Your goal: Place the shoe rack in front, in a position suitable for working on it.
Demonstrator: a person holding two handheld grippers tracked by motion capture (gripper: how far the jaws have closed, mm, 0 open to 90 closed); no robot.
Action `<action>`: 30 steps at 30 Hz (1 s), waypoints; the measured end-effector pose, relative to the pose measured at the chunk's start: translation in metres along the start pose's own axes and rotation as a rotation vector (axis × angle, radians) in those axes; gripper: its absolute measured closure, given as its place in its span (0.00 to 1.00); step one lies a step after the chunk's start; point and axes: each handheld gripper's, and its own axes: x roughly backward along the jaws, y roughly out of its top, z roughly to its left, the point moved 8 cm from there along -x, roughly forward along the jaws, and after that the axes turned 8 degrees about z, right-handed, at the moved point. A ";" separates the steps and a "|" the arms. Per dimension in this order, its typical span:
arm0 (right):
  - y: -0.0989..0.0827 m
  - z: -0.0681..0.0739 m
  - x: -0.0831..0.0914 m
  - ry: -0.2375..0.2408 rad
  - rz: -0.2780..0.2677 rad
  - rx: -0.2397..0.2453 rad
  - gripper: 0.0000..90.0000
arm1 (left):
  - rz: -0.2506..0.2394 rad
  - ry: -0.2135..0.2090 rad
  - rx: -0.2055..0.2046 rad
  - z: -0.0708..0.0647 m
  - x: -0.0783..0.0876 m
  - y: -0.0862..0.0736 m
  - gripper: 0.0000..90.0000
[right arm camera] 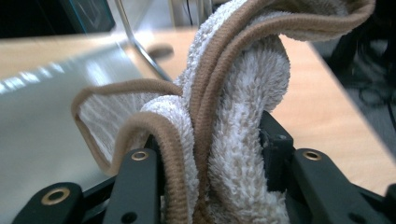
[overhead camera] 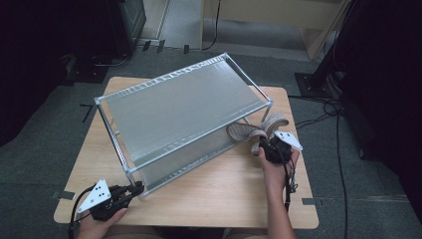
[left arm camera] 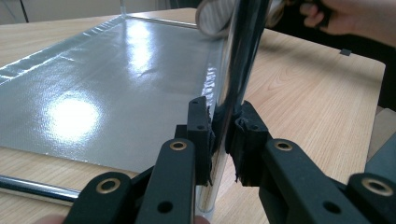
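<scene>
A metal rack [overhead camera: 184, 119] with silvery lined shelves is seen lying on the wooden surface [overhead camera: 239, 191], its long axis running from near-left to far-right in the high view. The left tool [overhead camera: 130, 191] is clamped narrowly on a chrome corner post [left arm camera: 229, 93] at the near-left end of the rack; in the left gripper view the pads are pressed on the post from both sides. The rack is judged to be steadied by this grip.

The right tool [overhead camera: 268, 147] is closed on a bunched beige towel [overhead camera: 259, 130] with a brown edge binding. In the right gripper view the towel [right arm camera: 233, 116] is seen squeezed between the jaws, folds rising above them. The towel is held just beside the rack's right end, near the far-right corner post, above the surface.

The relation that counts: the lined shelf [right arm camera: 42, 121] lies to the left of the towel as seen from the right tool, and away and to the left in the high view. The right hand [overhead camera: 276, 167] is by far the nearer to that end; the left hand [overhead camera: 99, 221] is occupied at the opposite corner. A sweep along the rack's long axis, right end toward left, is judged likely if wiping is intended; whether the towel touches the rack now cannot be told.

No brand, label or readable writing is made out on the rack, towel or tools.
</scene>
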 end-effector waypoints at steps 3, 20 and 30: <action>-0.015 -0.003 -0.013 -0.011 0.054 0.009 0.66 | -0.001 -0.001 0.001 0.000 0.000 0.000 0.88; 0.037 0.021 0.037 0.073 -0.176 -0.033 0.66 | 0.004 -0.004 -0.001 0.000 -0.001 0.000 0.88; -0.020 0.063 -0.006 0.141 0.036 0.097 0.65 | 0.006 -0.006 -0.003 0.000 -0.002 -0.001 0.88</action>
